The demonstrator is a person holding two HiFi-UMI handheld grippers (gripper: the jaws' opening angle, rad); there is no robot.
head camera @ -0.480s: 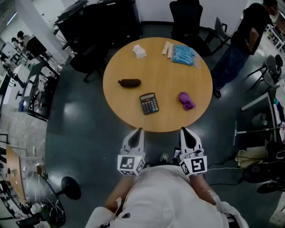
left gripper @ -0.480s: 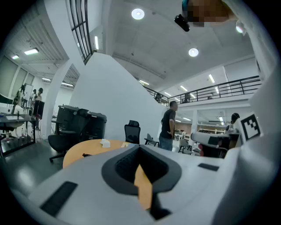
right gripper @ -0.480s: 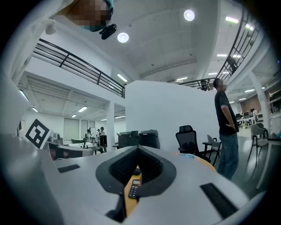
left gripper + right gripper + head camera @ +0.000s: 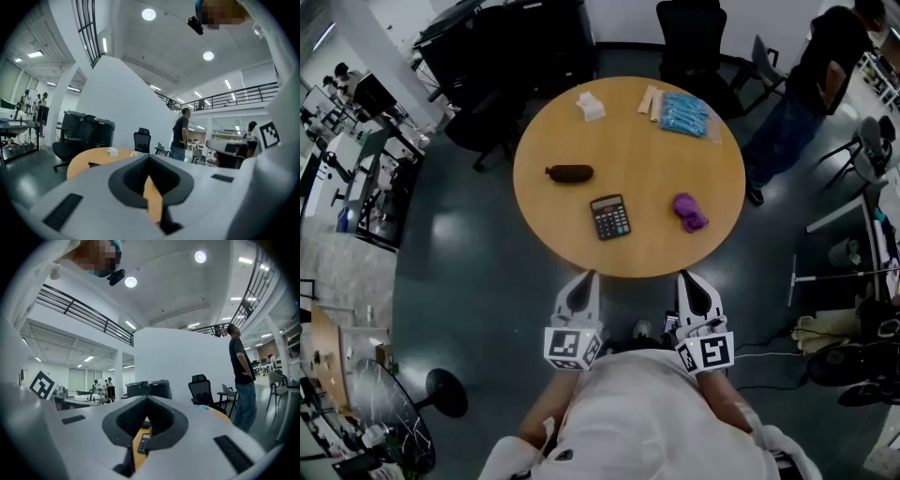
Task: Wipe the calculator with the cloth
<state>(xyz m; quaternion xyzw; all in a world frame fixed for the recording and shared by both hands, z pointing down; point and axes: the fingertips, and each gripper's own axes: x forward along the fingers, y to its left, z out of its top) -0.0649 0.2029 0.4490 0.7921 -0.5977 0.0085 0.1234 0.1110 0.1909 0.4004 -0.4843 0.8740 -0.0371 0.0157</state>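
A black calculator (image 4: 609, 217) lies flat near the front middle of the round wooden table (image 4: 628, 150). To its right, apart from it, sits a crumpled purple cloth (image 4: 690, 212). Both grippers hover off the table just before its near edge, close to my body. The left gripper (image 4: 591, 275) is shut and holds nothing. The right gripper (image 4: 684, 274) is also shut and empty. In the right gripper view the calculator (image 4: 144, 444) shows through the slit below the closed right gripper (image 4: 147, 398). The left gripper (image 4: 150, 157) looks level across the table top (image 4: 93, 157).
A dark brown pouch (image 4: 570, 173) lies left of the calculator. At the table's far side are a white tissue wad (image 4: 590, 106), wooden sticks (image 4: 650, 101) and a blue packet (image 4: 685, 114). A person (image 4: 811, 84) stands beyond the table's right. Black office chairs (image 4: 689, 37) ring the far side.
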